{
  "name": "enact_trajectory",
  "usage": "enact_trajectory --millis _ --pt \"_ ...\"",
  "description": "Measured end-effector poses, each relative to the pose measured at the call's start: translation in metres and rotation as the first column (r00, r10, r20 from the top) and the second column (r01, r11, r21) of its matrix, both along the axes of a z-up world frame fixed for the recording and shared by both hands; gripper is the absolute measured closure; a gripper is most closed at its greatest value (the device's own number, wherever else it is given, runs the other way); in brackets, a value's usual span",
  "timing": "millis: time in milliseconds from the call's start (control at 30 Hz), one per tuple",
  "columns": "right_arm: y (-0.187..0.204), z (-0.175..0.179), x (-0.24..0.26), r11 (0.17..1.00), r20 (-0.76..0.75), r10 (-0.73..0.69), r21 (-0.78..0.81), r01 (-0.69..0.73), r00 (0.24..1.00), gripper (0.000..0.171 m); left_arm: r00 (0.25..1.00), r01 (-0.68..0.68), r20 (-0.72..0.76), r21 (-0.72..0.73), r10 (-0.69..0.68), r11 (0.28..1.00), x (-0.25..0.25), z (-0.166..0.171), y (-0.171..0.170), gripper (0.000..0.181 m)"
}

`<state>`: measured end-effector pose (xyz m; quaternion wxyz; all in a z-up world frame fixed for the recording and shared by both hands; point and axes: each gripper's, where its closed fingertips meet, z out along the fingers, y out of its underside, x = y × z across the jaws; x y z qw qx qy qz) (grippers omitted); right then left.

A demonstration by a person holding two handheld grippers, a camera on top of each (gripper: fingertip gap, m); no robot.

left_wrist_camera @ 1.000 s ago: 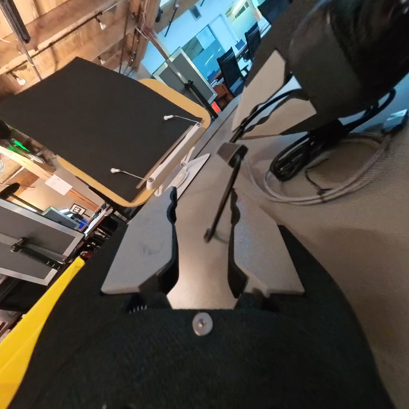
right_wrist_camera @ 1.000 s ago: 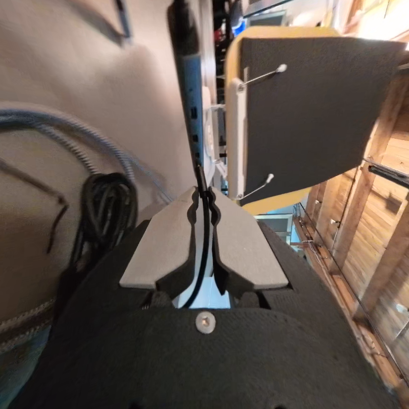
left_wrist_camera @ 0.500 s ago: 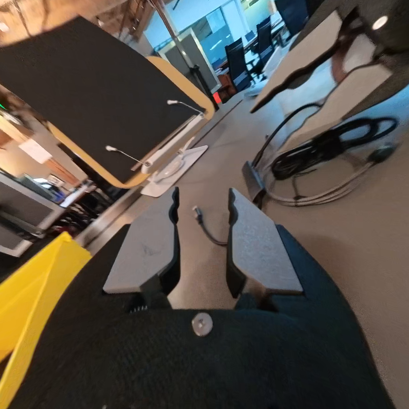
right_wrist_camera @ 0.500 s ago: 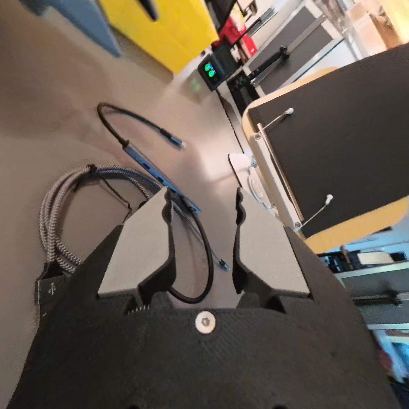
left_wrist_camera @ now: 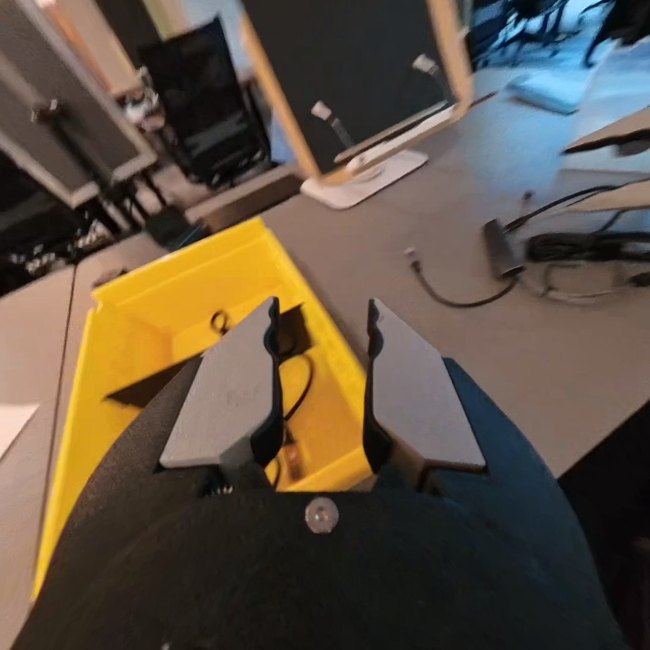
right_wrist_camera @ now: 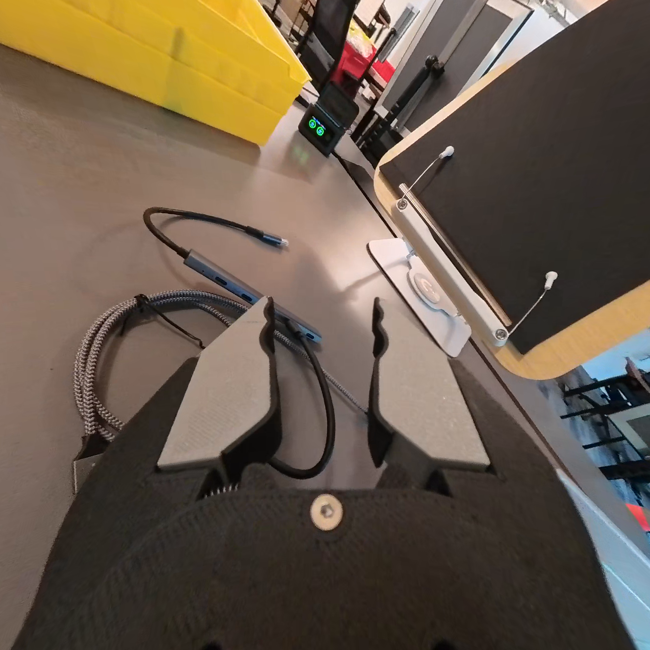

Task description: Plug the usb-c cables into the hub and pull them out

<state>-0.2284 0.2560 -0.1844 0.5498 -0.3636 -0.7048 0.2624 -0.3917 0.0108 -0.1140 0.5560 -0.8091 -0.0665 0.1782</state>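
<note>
On the far left, the left gripper (left_wrist_camera: 322,309) hangs over the yellow bin (left_wrist_camera: 327,337), fingers spread wide with nothing between them. Down inside the bin lie a thin black cord (left_wrist_camera: 302,383) and a dark flat piece (left_wrist_camera: 293,329) (too blurred to say what it is). Across the grey table (left_wrist_camera: 422,351) to the right, the hub (left_wrist_camera: 499,248) sits well away from this gripper, its short black tail cable (left_wrist_camera: 453,297) curling toward the camera with the plug lying free on the table.

Over to the right wrist view, where things are sharper. The yellow bin (right_wrist_camera: 197,67) fills the upper left corner, and a small black device with green lights (right_wrist_camera: 325,123) stands just beside it. The hub (right_wrist_camera: 246,293) lies flat on the table (right_wrist_camera: 88,193), its own tail cable (right_wrist_camera: 176,225) looping round to a bare plug (right_wrist_camera: 272,239). A braided grey cable (right_wrist_camera: 102,337), bundled and tied, rests against the hub's near side. A black usb-c cable (right_wrist_camera: 325,404) reaches the hub's near end, seemingly plugged in, and arcs back between the fingers of the right gripper (right_wrist_camera: 322,309), which stand apart and clamp nothing. On the right, a dark board with a wooden rim (right_wrist_camera: 527,176) leans on a white stand (right_wrist_camera: 453,330).
</note>
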Motion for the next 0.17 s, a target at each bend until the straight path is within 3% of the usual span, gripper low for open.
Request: enact_trajectory --millis 167 --pt "0.005 -0.003 0.0 1.0 0.01 -0.013 -0.013 0.013 1.0 0.119 0.987 -0.006 0.154 -0.234 0.043 0.972 -0.044 -0.052 -0.03 0.138"
